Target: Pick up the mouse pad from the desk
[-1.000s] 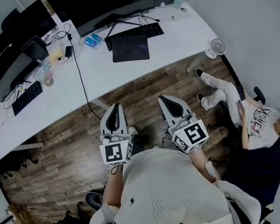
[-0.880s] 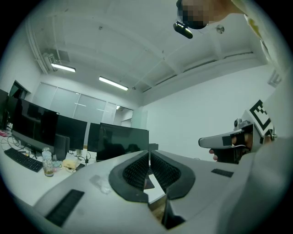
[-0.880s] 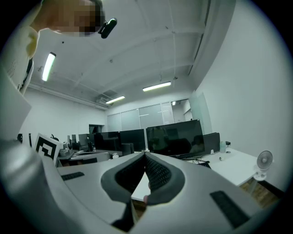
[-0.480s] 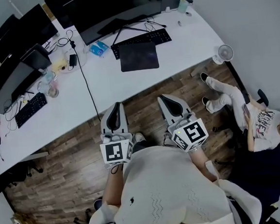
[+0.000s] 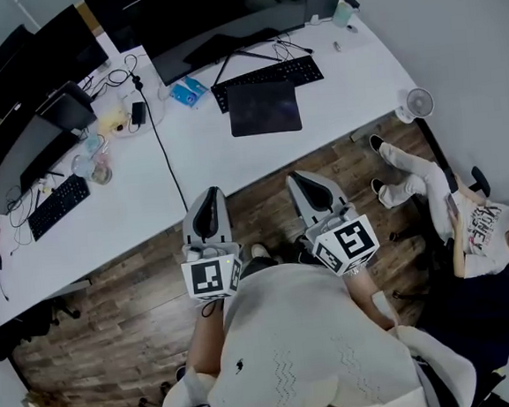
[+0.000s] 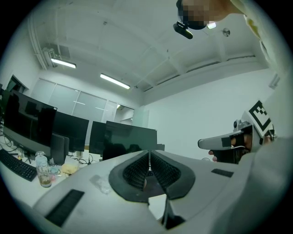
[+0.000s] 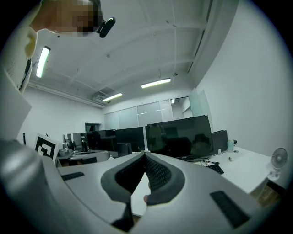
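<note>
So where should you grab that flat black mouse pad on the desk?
Probably the front edge of the mouse pad, near a corner, coming from the side where the person stands. It lies flat and thin on the desk, so a jaw has to slip under an edge. The keyboard sits close behind the back edge, while the front edge has bare desk around it.
</note>
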### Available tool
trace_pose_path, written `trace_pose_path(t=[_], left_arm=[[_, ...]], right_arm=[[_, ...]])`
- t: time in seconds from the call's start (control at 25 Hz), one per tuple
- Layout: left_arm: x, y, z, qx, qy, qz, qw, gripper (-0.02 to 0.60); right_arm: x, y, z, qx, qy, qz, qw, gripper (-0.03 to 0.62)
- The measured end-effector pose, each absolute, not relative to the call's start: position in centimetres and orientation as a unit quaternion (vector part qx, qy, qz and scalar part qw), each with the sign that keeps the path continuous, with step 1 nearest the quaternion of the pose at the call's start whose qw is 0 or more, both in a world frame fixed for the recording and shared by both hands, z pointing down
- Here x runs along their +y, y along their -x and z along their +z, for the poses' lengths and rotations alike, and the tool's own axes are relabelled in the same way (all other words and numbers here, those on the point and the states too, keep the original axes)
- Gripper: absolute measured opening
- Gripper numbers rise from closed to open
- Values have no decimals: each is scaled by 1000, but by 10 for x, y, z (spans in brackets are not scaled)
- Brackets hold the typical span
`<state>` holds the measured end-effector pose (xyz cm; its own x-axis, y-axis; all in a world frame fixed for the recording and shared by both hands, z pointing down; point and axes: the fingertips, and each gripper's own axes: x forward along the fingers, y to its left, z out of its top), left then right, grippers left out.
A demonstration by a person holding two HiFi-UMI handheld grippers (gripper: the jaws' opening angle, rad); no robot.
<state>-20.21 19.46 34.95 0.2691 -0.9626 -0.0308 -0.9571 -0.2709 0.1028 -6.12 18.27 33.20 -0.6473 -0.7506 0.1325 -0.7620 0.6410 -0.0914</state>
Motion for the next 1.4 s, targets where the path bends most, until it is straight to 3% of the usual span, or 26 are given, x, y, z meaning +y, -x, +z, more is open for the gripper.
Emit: trace_pose_path(t=[0.8, 1.4], left_arm=[[131, 233, 360, -668, -742, -36, 45, 21], [48, 191, 345, -704, -708, -25, 41, 21]], right_arm=[[92, 95, 341, -934, -344, 83, 50, 2], [-9, 64, 334, -949, -291, 105, 52, 2]])
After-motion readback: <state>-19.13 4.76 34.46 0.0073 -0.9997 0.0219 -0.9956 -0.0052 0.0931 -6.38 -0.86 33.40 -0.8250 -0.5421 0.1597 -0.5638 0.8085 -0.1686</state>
